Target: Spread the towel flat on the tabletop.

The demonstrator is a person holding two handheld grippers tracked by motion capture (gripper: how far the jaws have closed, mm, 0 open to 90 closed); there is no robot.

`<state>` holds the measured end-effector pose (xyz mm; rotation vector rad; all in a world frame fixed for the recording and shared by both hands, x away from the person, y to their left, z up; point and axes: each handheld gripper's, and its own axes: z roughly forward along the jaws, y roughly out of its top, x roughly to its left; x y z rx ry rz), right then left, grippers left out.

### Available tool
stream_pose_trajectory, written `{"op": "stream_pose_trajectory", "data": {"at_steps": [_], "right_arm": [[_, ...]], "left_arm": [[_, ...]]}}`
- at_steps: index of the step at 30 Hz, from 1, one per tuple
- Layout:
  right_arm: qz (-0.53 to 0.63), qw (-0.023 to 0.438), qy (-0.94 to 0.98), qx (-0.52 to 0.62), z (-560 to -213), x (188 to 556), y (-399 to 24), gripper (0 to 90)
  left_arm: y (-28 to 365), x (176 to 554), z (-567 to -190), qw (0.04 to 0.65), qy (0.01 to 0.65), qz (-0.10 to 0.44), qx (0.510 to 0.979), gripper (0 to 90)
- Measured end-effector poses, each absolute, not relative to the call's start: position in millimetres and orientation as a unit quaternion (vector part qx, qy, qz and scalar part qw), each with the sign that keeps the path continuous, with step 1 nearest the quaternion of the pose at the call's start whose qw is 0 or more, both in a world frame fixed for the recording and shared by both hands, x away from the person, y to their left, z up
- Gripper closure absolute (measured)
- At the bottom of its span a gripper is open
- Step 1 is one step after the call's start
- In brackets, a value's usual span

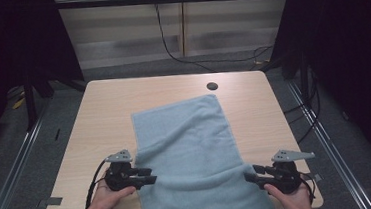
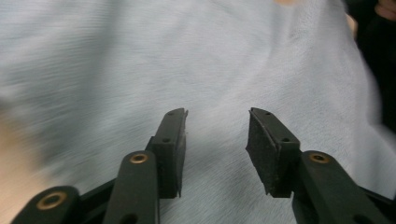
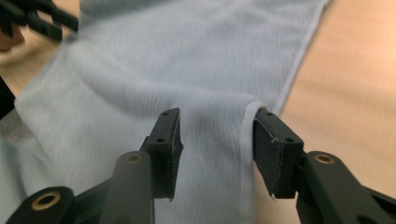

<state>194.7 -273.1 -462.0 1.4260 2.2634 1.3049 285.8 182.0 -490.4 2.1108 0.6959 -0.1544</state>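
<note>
A light blue towel (image 1: 192, 154) lies lengthwise on the wooden table (image 1: 108, 105), its near end hanging over the front edge. My left gripper (image 1: 151, 176) is at the towel's left edge, held in a hand. Its jaws stand open over the towel (image 2: 196, 70) with nothing between them. My right gripper (image 1: 249, 173) is at the towel's right edge. In the right gripper view its jaws are open, with a raised fold of the towel (image 3: 215, 135) and its hem between the pads.
A dark round cable hole (image 1: 212, 86) sits near the table's far edge. Black cables run across the floor behind and to the right of the table. Dark curtains stand on both sides. Bare tabletop lies left and right of the towel.
</note>
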Motion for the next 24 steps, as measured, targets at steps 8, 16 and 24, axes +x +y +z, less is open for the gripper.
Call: {"op": "stream_pose_trajectory", "data": {"at_steps": [8, 16, 24], "right_arm": [[0.411, 0.113, 0.778, 0.462, -463, 232, -247, 52.2], [0.425, 0.089, 0.788, 0.437, -462, 241, -245, 57.3], [0.366, 0.078, 0.826, 0.423, -496, 255, -236, 56.9]], "left_arm": [[181, 288, -501, 0.42, 0.281, -0.047, 0.862, 57.9], [197, 271, -498, 0.424, 0.276, -0.058, 0.861, 54.7], [200, 294, -501, 0.419, 0.324, -0.018, 0.848, 54.8]]}}
